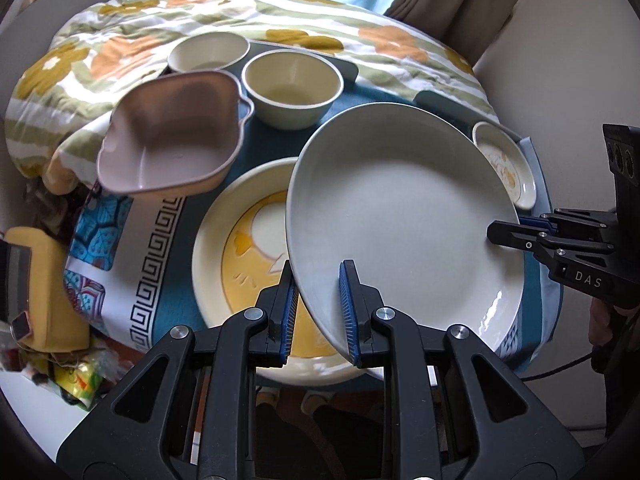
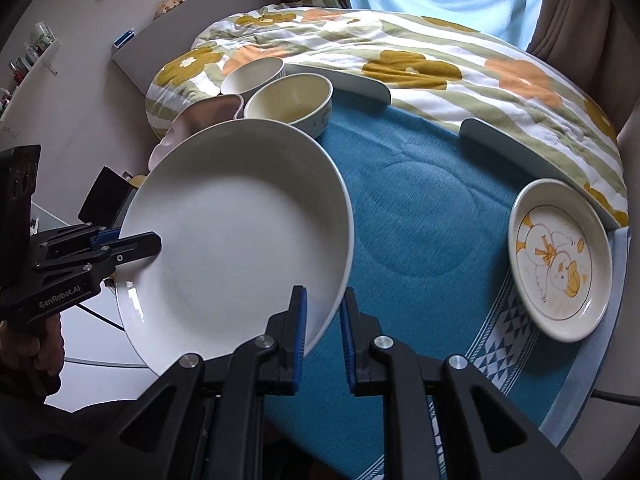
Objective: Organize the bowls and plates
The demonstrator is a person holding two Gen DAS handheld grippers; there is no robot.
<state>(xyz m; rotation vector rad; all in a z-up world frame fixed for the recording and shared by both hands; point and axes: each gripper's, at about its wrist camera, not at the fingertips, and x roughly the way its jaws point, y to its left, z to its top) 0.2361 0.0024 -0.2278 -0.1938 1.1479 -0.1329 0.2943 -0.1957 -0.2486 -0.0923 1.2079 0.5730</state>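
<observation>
Both grippers, left gripper (image 1: 318,312) and right gripper (image 2: 323,340), are pinched nearly closed on opposite rims of the big white plate (image 1: 400,216), held tilted above the table (image 2: 420,200), half hiding the yellow-patterned plate (image 1: 240,248).

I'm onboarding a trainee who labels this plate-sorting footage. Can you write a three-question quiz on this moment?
1. True or false: only one gripper grips the white plate.
2. Which dish lies partly under the white plate in the left wrist view? A) pink square bowl B) yellow-patterned plate C) small duck plate
3. How many round cream bowls stand at the far edge of the blue cloth?

Key
1. False: the left gripper and right gripper each clamp its rim.
2. B
3. Two
</observation>
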